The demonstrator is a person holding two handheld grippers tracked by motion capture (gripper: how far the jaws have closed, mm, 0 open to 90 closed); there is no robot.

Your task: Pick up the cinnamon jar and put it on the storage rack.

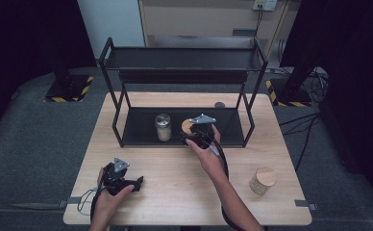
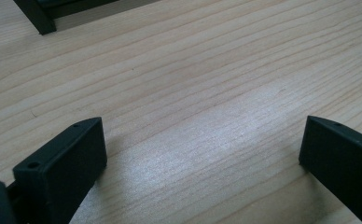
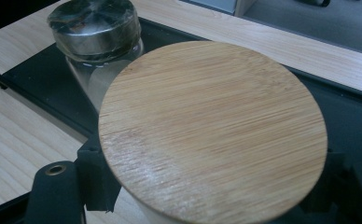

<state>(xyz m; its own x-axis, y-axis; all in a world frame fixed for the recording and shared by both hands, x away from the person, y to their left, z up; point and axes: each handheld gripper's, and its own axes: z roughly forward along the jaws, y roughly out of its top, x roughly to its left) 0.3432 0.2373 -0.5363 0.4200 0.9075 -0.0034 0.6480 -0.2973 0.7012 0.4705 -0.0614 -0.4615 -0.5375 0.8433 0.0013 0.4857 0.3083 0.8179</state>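
My right gripper point(image 1: 194, 133) is shut on a jar with a round bamboo lid point(image 1: 187, 126), at the front edge of the black rack's lower shelf point(image 1: 136, 130). In the right gripper view the lid point(image 3: 212, 130) is seen from above, and a black finger point(image 3: 95, 179) presses the jar just under it. Whether the jar rests on the shelf I cannot tell. A glass jar with a metal lid point(image 1: 163, 127) point(image 3: 95, 28) stands on that shelf, close to the left of the held jar. My left gripper point(image 1: 135, 183) point(image 2: 202, 135) lies on the table at the front left, open, with bare wood between its jaws.
The black two-tier rack point(image 1: 112, 72) takes up the back half of the wooden table point(image 1: 175, 173). A second bamboo-lidded jar point(image 1: 262, 180) stands at the front right. A small dark round thing point(image 1: 219, 104) sits behind the lower shelf. One rack foot point(image 2: 39, 16) shows in the left gripper view.
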